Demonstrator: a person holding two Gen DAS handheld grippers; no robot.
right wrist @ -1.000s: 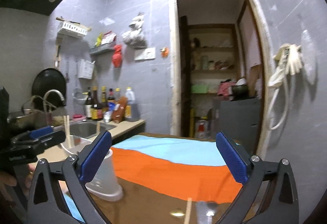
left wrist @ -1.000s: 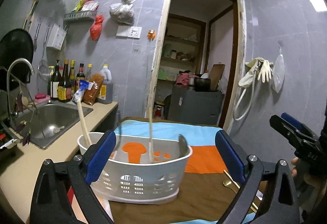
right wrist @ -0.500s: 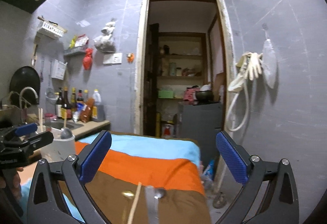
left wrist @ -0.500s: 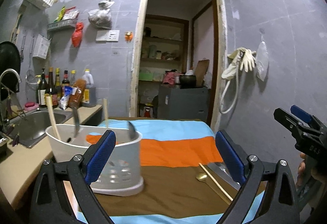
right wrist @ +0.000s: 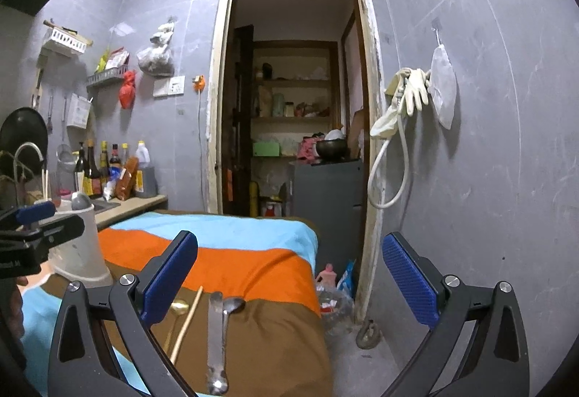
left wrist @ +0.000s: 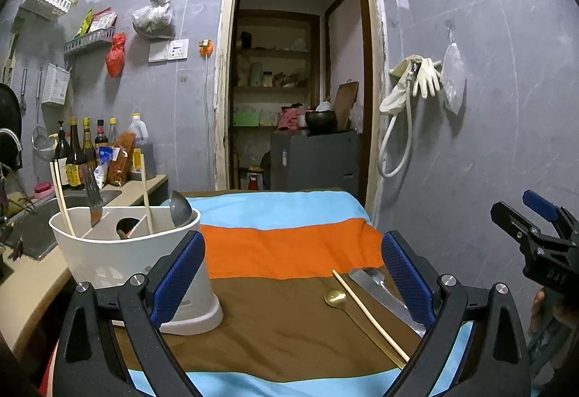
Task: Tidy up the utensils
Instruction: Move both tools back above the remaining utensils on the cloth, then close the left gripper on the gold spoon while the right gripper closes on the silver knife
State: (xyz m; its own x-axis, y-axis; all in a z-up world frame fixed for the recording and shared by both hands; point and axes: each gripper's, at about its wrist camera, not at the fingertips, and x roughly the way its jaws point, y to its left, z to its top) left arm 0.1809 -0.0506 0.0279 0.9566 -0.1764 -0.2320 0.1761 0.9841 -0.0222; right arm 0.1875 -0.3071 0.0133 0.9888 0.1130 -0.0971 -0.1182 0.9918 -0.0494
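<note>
Both the left gripper (left wrist: 291, 274) and the right gripper (right wrist: 289, 274) are spread and empty above the striped cloth (left wrist: 289, 245), on which a gold spoon (left wrist: 335, 297), chopstick (left wrist: 365, 312) and steel utensils (right wrist: 217, 332) lie right of the white caddy (left wrist: 119, 259) holding upright utensils.

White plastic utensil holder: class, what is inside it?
The white plastic utensil holder holds pale chopsticks, a knife and a metal spoon, all standing above the rim. Their lower ends are hidden by its wall.
</note>
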